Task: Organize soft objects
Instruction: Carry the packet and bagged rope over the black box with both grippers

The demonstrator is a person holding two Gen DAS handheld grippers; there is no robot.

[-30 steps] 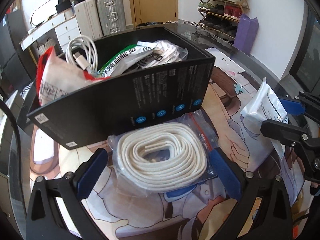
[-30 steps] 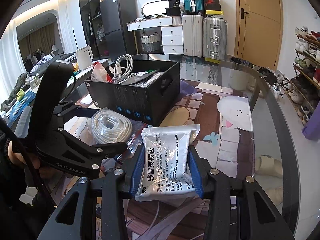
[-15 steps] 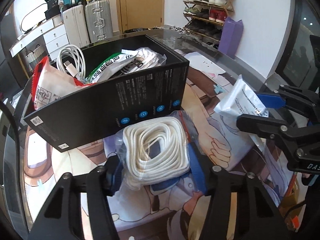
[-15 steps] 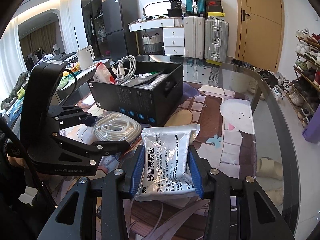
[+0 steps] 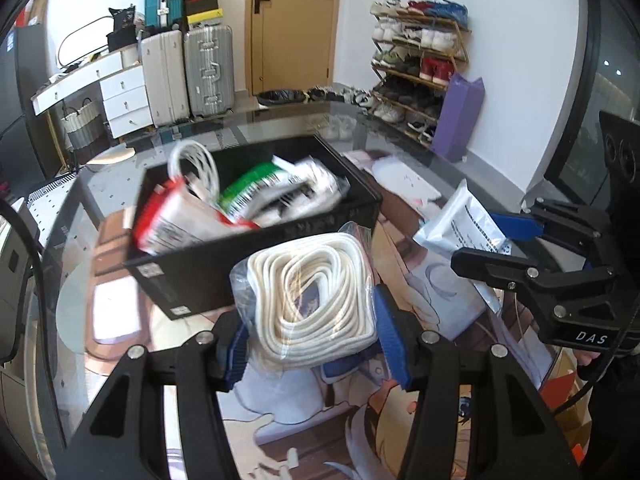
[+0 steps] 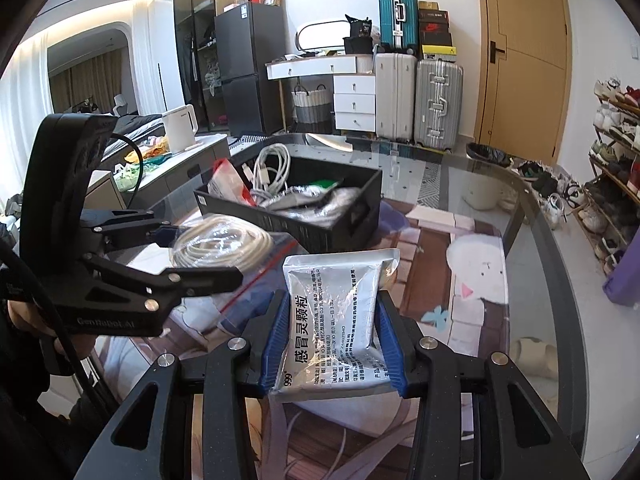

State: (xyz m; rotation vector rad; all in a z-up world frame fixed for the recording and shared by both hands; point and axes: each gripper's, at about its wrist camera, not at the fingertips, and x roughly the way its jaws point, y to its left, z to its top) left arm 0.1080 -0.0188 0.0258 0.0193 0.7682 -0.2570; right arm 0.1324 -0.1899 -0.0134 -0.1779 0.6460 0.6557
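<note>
Two grippers in play, each with one bag in its grasp. Left gripper (image 5: 312,344) has its blue pads pressed on one clear zip bag of coiled white cord (image 5: 316,292); its jaws have just been closing, and the bag sits squeezed between them, lifted clear of the tabletop (image 5: 76,216) and hanging just in front of the black box (image 5: 256,256). From the right wrist view that same bag shows at the left, held up beside the box's near wall.

Right gripper (image 6: 332,344) is pinching one silver medicine sachet (image 6: 336,304) printed with black characters, pads tight on both long edges, the sachet standing upright between them above the illustrated mat (image 6: 460,280) that covers the glass. In the left wrist view the sachet sits off to the right, apart from the cord bag.

One black box, open at the top, sits on the tabletop beyond both grippers. Inside it: one coil of white charging cable (image 6: 272,168) standing at the left end, one red-and-white packet (image 5: 176,216) leaning at the near left corner, one green-and-white packet (image 5: 248,192) in the middle, and more pale wrappers to the right, too blurred to count.
</note>
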